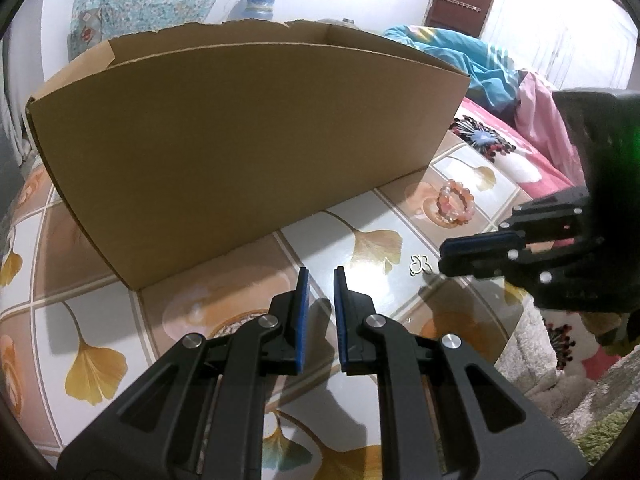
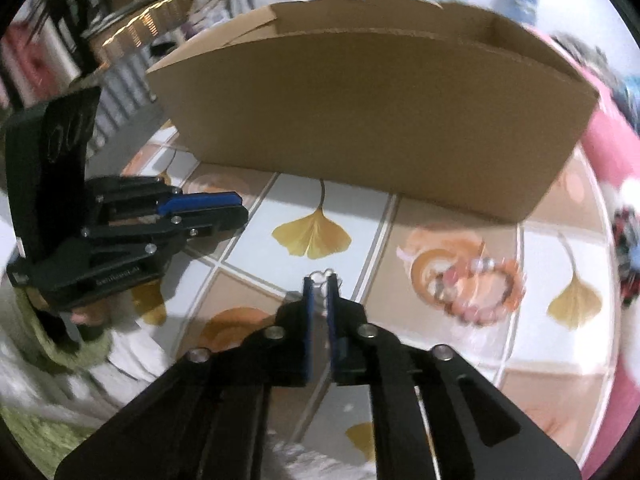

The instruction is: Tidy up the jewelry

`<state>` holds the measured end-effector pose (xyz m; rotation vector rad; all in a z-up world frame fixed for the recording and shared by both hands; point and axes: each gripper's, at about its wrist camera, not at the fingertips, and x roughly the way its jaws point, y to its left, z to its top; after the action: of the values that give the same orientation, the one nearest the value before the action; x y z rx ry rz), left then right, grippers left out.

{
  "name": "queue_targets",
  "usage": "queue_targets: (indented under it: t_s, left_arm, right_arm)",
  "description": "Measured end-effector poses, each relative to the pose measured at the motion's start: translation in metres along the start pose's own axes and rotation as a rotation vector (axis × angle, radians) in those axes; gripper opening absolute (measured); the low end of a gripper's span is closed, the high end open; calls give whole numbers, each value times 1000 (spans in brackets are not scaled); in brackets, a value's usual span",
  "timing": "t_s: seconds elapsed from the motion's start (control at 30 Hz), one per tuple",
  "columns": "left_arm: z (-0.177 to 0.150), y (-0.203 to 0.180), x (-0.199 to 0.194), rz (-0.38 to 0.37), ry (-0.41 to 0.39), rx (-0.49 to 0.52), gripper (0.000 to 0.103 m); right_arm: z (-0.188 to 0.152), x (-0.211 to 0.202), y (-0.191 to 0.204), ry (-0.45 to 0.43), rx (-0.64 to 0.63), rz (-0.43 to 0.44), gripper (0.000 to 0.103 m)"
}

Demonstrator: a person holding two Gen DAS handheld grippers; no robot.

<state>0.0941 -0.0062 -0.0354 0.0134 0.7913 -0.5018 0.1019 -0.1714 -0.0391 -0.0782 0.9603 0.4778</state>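
Note:
A brown cardboard box (image 1: 240, 152) stands open-topped on the tiled table; it also shows in the right wrist view (image 2: 372, 120). A pink beaded bracelet (image 1: 456, 204) lies on the table right of the box, blurred in the right wrist view (image 2: 480, 292). A small pale clover-shaped charm (image 1: 420, 266) lies just in front of my right gripper (image 1: 442, 260). In the right wrist view my right gripper (image 2: 320, 280) has its jaws narrowly apart around the charm (image 2: 322, 276). My left gripper (image 1: 320, 272) is slightly open and empty above the table; it shows at left (image 2: 240, 204).
The table (image 1: 360, 240) has a glossy cloth with ginkgo-leaf tiles. A bed with pink and blue bedding (image 1: 500, 128) lies to the right. A fluffy pale rug (image 1: 540, 360) sits past the table's near right edge.

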Motion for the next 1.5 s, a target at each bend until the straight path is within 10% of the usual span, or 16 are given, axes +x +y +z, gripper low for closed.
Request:
queue_targets:
  t_s: [0.63,1.5]
  left_arm:
    - [-2,4,5,-20,5,-14,11]
    - [-2,7,5,-23,2,-20,11]
  right_arm:
    - [1,19,30,-54,-18,-173,34]
    - [1,5,21,-74,27,-125,7]
